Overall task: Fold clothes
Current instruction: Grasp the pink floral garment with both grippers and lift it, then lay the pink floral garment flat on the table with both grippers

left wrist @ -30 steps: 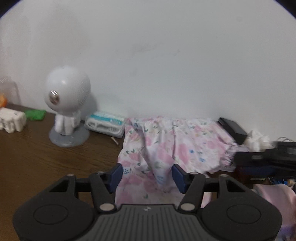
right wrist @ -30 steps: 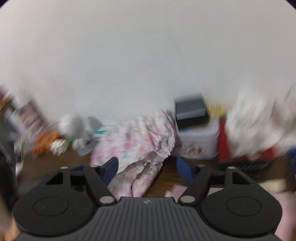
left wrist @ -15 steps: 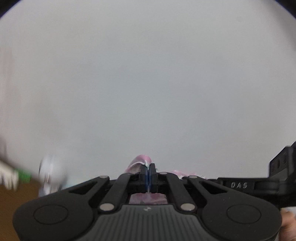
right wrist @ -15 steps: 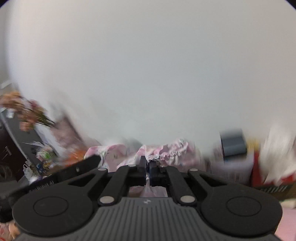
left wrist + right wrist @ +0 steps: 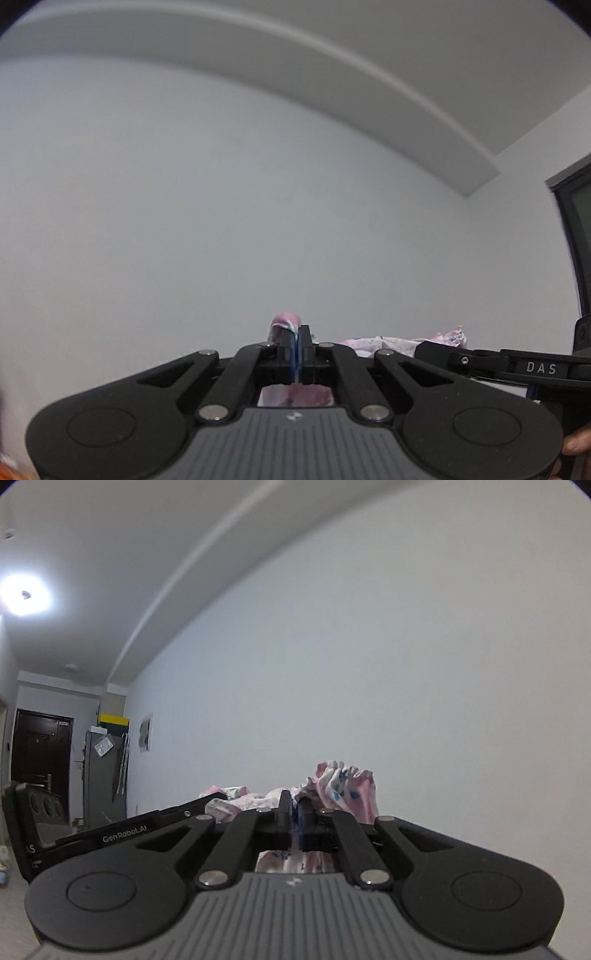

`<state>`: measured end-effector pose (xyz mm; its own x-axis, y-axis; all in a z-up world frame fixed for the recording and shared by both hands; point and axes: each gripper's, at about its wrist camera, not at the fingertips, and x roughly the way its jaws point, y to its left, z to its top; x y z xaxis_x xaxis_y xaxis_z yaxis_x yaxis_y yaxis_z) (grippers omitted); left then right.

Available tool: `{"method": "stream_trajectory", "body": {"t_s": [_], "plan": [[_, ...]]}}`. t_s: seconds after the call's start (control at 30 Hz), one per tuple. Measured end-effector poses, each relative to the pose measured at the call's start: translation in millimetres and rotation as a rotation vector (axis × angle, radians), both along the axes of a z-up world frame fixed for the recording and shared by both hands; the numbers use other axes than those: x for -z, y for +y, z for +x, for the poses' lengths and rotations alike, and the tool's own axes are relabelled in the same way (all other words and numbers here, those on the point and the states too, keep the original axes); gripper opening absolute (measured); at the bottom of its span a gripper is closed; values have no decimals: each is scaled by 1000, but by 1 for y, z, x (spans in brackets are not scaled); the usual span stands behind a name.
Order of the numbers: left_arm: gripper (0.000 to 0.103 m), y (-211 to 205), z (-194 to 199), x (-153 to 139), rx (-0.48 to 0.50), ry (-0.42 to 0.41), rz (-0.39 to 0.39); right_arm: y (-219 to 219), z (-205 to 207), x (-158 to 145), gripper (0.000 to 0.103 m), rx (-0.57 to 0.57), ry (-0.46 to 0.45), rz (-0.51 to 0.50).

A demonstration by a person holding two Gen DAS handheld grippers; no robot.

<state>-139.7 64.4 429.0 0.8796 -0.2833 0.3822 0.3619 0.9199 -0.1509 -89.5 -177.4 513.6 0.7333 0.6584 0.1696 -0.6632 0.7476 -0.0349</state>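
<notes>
We see the left gripper (image 5: 297,345) first: matte black linkage arms, ribbed grey body, blue pads pinched tight on a fold of thin pink floral garment (image 5: 284,322) that pokes up above the tips. More of the cloth (image 5: 402,341) runs right toward the other black tool. White wall (image 5: 221,221) fills the rest. The right gripper (image 5: 293,821) is clamped the same way, on a ruffled, gathered hem of the garment (image 5: 343,779), soft and crumpled, blue flecks on pink. Far left in that view: a dark door (image 5: 40,749) and a glaring ceiling lamp (image 5: 24,595). A second ago both sets of jaws stood wide above the cloth lying on a brown table; now both are raised, table out of sight, cloth held up between them.
</notes>
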Motion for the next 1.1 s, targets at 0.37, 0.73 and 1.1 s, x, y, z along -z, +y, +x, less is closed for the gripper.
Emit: {"method": "stream_trajectory", "body": {"t_s": [0.37,0.73,1.1], "plan": [[0,-31,23,15,-22,154,42,-22,6,23,2,104,118,-34],[14,-43,265,239,-174,817,341,-11,239,223,62,306,633,-296],[59,-90,132,410,175,969,629,18,65,445,88,208,641,-508]]}}
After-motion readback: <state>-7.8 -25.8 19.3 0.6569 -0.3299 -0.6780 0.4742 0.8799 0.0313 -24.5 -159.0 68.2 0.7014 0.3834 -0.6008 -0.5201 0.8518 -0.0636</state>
